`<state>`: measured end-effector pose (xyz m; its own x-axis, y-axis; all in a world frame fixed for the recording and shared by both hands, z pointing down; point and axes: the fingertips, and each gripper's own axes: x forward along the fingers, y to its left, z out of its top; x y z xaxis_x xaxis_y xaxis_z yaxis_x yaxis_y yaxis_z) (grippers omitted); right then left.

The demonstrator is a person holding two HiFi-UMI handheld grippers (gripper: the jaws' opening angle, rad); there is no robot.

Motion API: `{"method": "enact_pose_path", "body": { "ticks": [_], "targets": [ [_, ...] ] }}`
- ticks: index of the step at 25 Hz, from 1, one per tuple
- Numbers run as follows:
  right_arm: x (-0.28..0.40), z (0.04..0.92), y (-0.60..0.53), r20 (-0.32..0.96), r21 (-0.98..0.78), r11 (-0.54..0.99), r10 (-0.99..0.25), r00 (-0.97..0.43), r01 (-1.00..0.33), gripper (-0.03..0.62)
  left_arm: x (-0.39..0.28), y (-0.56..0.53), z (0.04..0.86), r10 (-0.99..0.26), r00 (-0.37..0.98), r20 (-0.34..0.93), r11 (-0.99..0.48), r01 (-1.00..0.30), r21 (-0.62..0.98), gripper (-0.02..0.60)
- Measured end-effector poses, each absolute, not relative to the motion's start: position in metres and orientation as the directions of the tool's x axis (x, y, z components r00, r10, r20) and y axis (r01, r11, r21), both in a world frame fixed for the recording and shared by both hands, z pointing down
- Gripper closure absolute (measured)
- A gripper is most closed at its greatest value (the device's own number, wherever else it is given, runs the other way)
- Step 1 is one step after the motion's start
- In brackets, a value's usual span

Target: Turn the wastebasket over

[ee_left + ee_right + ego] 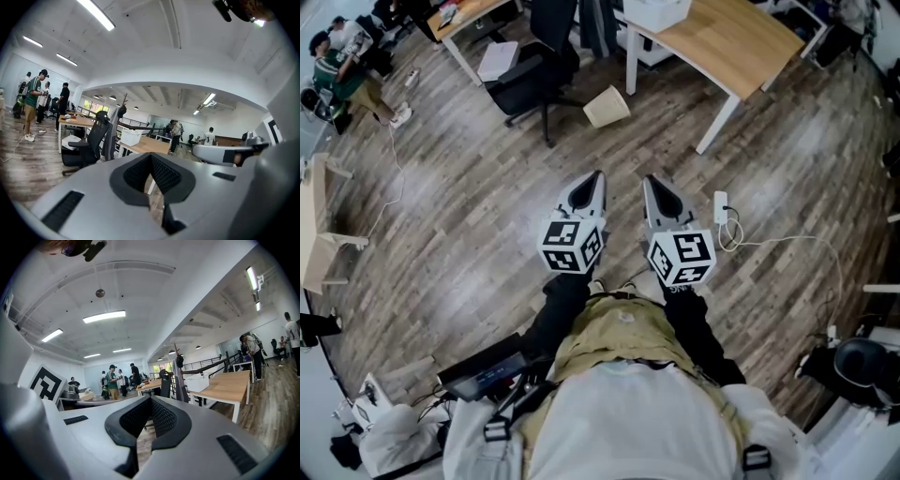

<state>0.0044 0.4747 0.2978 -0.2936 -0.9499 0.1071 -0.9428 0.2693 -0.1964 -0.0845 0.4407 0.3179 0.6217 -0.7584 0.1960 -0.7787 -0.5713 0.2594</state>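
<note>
The wastebasket (607, 106), a small beige bin, lies tipped on its side on the wood floor beside a black office chair, well ahead of both grippers. My left gripper (596, 176) and right gripper (649, 180) are held side by side in front of the person's body, pointing toward the bin, with open floor between. Both are shut with nothing in them. In the left gripper view the jaws (151, 157) meet at the tip, and in the right gripper view (150, 399) they do too. Neither gripper view shows the bin.
A black office chair (534, 80) stands just left of the bin. A wooden desk (741, 42) with white legs is at its right. A white power strip (721, 207) with a cable lies on the floor right of my right gripper. People stand at the far left (347, 75).
</note>
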Motion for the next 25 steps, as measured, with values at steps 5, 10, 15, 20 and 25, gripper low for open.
{"method": "enact_pose_path", "body": {
  "ticks": [5, 10, 15, 20, 25],
  "targets": [
    [0.013, 0.310, 0.492, 0.122, -0.194, 0.286, -0.942, -0.312, -0.938, 0.574, -0.067, 0.457, 0.331, -0.755, 0.621, 0.210, -0.567, -0.779, 0.268, 0.580],
    [0.030, 0.326, 0.504, 0.138, -0.223, 0.280, -0.939, -0.315, -0.934, 0.574, -0.045, 0.467, 0.344, -0.740, 0.634, 0.226, -0.579, -0.771, 0.267, 0.580],
    [0.032, 0.333, 0.507, 0.147, -0.236, 0.290, -0.933, -0.329, -0.927, 0.574, -0.036, 0.467, 0.352, -0.730, 0.639, 0.240, -0.580, -0.766, 0.276, 0.580],
    [0.034, 0.335, 0.495, 0.126, -0.231, 0.304, -0.933, -0.338, -0.924, 0.574, -0.031, 0.451, 0.362, -0.731, 0.640, 0.237, -0.578, -0.765, 0.285, 0.580],
    [0.035, 0.355, 0.456, 0.136, -0.223, 0.308, -0.930, -0.342, -0.925, 0.574, -0.031, 0.405, 0.380, -0.730, 0.642, 0.235, -0.574, -0.762, 0.301, 0.580]
  ]
}}
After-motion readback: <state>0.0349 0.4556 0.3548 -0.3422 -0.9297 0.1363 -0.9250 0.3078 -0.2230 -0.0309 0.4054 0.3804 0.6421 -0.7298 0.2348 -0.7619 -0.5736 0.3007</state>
